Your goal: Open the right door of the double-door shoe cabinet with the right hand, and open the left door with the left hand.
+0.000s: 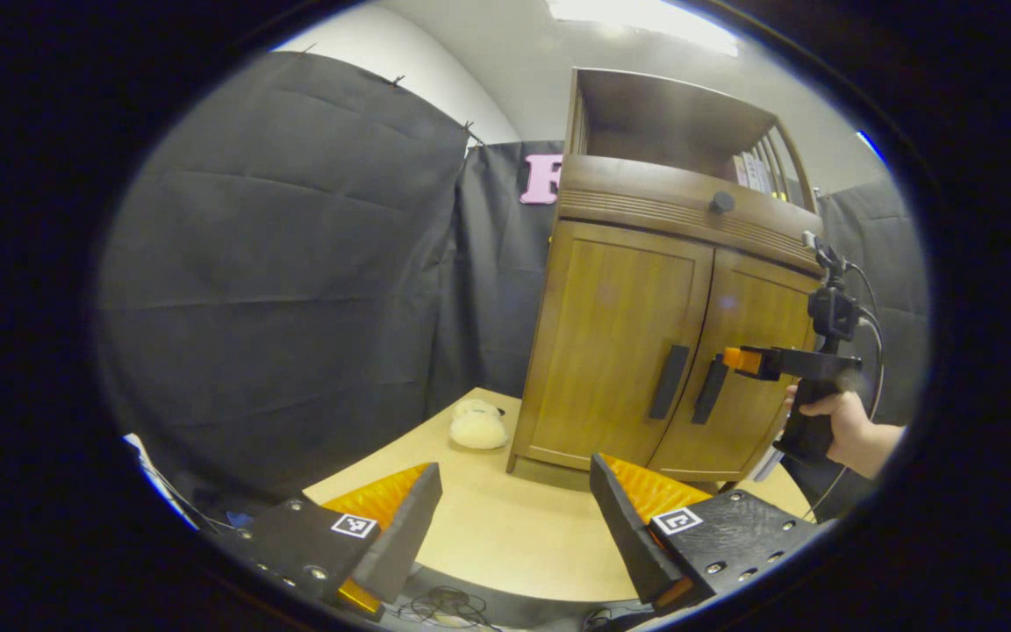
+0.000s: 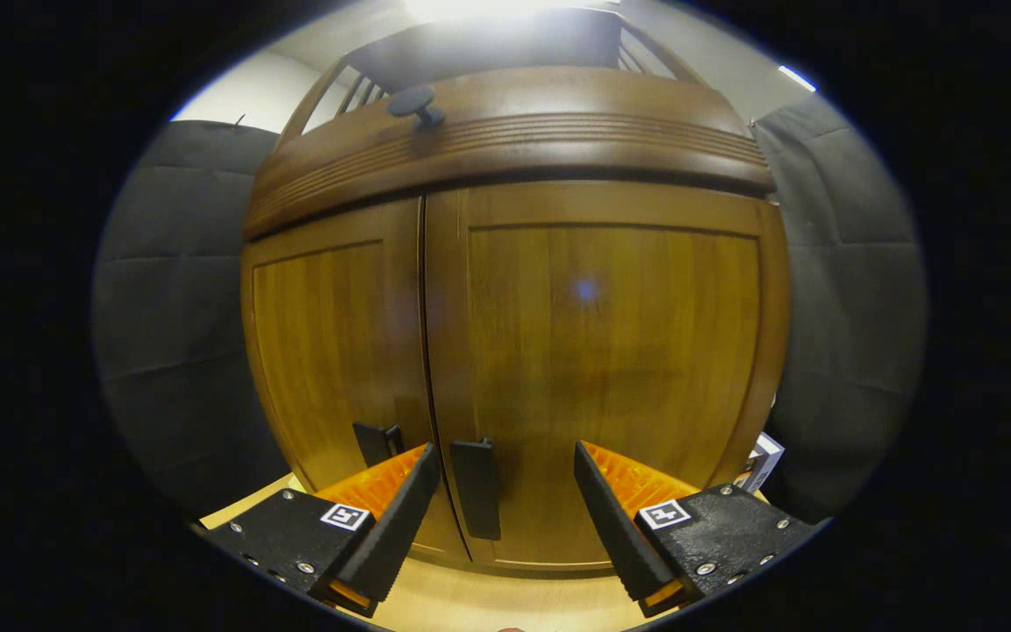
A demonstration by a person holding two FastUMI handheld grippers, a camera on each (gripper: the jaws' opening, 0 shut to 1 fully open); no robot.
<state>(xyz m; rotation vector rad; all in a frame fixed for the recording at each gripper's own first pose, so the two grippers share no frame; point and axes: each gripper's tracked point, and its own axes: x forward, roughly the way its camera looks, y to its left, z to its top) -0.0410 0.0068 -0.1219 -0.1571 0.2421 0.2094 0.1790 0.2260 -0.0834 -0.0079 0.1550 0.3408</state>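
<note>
The wooden shoe cabinet [image 1: 646, 189] stands on a light table, with its left door [image 1: 620, 342] and right door [image 1: 756, 351] both shut. Each door carries a dark upright handle near the middle seam: the left handle [image 1: 669, 381] and the right handle [image 1: 709, 391]. A hand holds my right gripper [image 1: 734, 360] just at the right handle. In the right gripper view the right door [image 2: 611, 351] is very close, and its handle [image 2: 476, 487] sits between the spread fingers of the open right gripper [image 2: 505, 461], untouched. My left gripper [image 1: 514, 518] hovers open over the table, well short of the cabinet.
A cream fluffy slipper [image 1: 479, 427] lies on the table [image 1: 505, 535] beside the cabinet's left foot. A round drawer knob [image 1: 721, 202] juts out above the doors. A small box [image 2: 762, 458] stands at the cabinet's right side. Cables [image 1: 444, 606] trail at the table's near edge.
</note>
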